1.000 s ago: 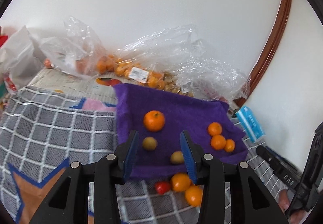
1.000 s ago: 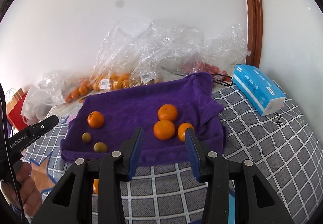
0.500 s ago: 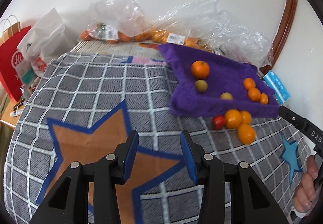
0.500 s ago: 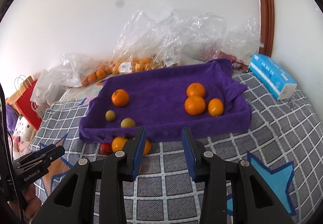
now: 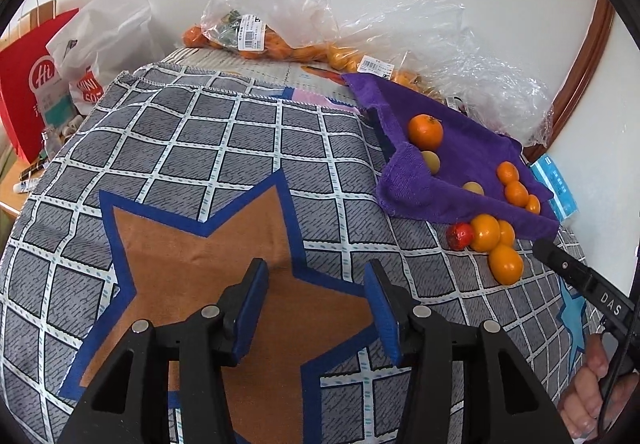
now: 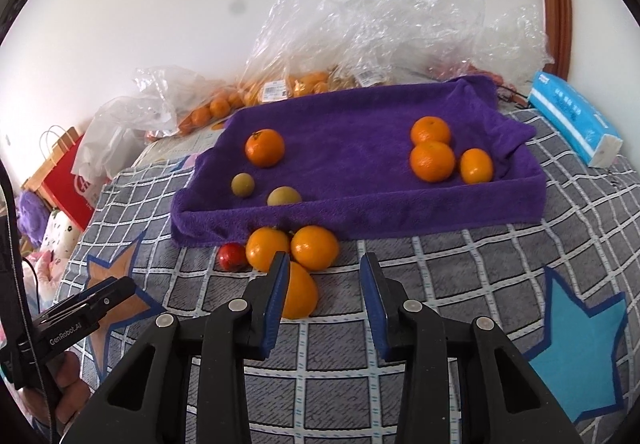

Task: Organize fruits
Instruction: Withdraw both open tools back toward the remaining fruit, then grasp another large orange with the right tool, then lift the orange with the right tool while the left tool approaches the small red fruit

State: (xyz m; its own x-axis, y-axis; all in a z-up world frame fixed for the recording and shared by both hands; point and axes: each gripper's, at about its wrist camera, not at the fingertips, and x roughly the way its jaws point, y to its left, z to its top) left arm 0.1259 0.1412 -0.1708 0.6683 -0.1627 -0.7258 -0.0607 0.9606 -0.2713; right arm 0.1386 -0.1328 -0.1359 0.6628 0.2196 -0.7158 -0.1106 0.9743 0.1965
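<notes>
A tray lined with a purple towel (image 6: 360,212) holds one orange (image 6: 265,147) at the left, three oranges (image 6: 432,161) at the right and two small yellow-green fruits (image 6: 243,185). On the blanket in front of it lie three more oranges (image 6: 315,247) and a small red fruit (image 6: 232,256). My right gripper (image 6: 324,300) hovers just before them, jaws narrowly apart and empty; the nearest orange (image 6: 298,296) sits behind its left finger. My left gripper (image 5: 316,308) is over the brown star, left of the tray (image 5: 412,196), its jaws opening and empty.
A grey checked blanket (image 5: 240,148) with star patches covers the surface. Clear plastic bags of oranges (image 6: 280,84) line the back wall. A blue tissue pack (image 6: 572,124) lies right of the tray. A red paper bag (image 5: 28,84) and a white bag (image 5: 108,44) stand at the left.
Both grippers drew back and down from the tray. The left one swung left over the brown star and its jaws widened. The right jaws narrowed slightly.
</notes>
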